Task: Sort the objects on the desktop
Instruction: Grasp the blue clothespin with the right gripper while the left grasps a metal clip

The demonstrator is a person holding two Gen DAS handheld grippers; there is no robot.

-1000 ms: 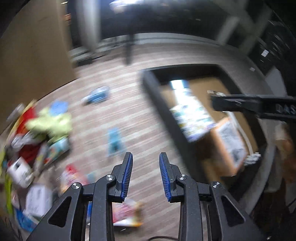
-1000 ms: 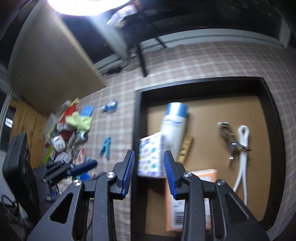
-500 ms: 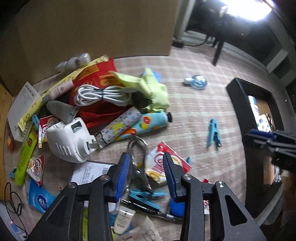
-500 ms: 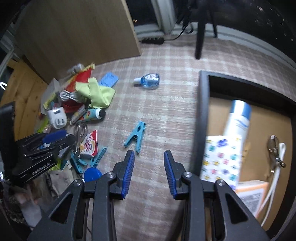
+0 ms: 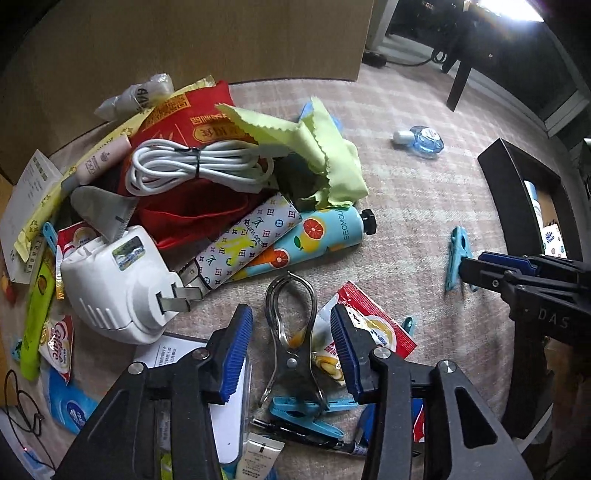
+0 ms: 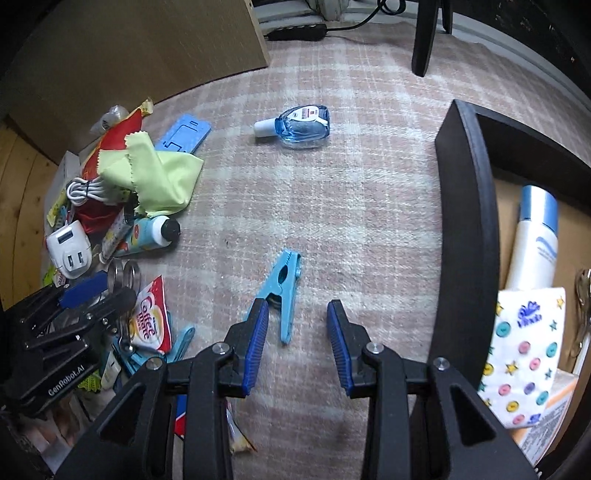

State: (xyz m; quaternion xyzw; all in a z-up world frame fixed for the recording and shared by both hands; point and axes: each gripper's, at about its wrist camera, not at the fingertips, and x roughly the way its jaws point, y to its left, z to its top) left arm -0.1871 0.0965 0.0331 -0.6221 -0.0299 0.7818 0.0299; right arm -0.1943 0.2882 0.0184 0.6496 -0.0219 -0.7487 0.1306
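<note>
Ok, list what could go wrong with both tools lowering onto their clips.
1. The left tool straddles the metal clip, which lies on a coffee sachet and a blue clip; closing may drag those along.
2. The right tool is over the blue peg, which sits off-centre by one finger and could get nudged, not gripped.

hand-cream tube (image 5: 325,236): "SEOMOU" | left tool (image 6: 59,373): "GenRobot.AI" | sachet (image 6: 149,317): "Coffee mate" | right tool (image 5: 554,317): "DAS"

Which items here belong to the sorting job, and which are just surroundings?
Job:
metal clip between the left tool's open fingers
blue clothespin ahead of the right tool
black tray
hand cream tube

Surroundings:
wooden panel
power strip
</note>
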